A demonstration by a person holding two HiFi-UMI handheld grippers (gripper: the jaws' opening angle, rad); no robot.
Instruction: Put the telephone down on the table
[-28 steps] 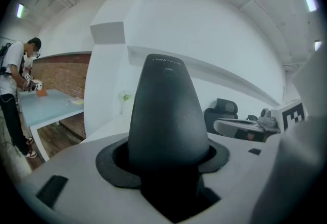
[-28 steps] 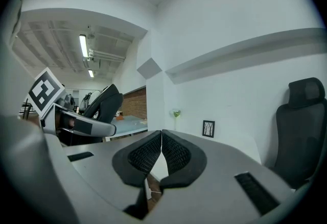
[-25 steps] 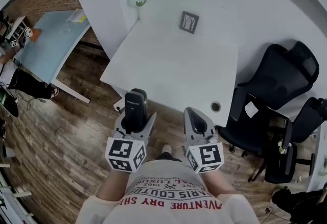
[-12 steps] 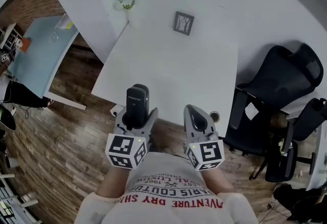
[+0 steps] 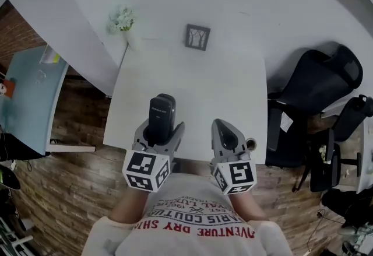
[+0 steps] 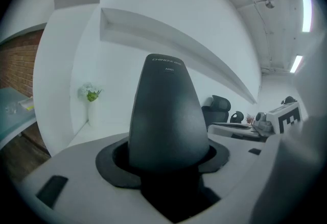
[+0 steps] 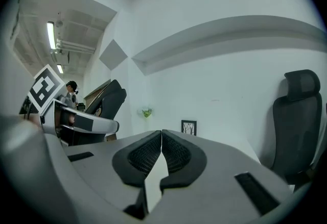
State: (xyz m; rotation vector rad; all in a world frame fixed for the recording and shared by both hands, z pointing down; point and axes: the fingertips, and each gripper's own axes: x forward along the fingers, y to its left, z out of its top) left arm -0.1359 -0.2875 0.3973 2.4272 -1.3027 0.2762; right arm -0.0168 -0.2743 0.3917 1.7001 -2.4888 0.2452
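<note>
A black cordless telephone stands up out of my left gripper, which is shut on its lower end; in the left gripper view the telephone fills the middle between the dark pads. It hangs over the near edge of the white table. My right gripper is shut with nothing in it, its pads pressed together, held beside the left one at the table's near edge.
A small framed picture and a vase of flowers stand at the table's far end by the wall. Black office chairs crowd the right side. A cable hole sits at the near right corner. Wood floor lies to the left.
The person has stepped forward: the table has come closer and now lies under both grippers. The telephone stays gripped in the left gripper; both grippers keep their places relative to the body.
</note>
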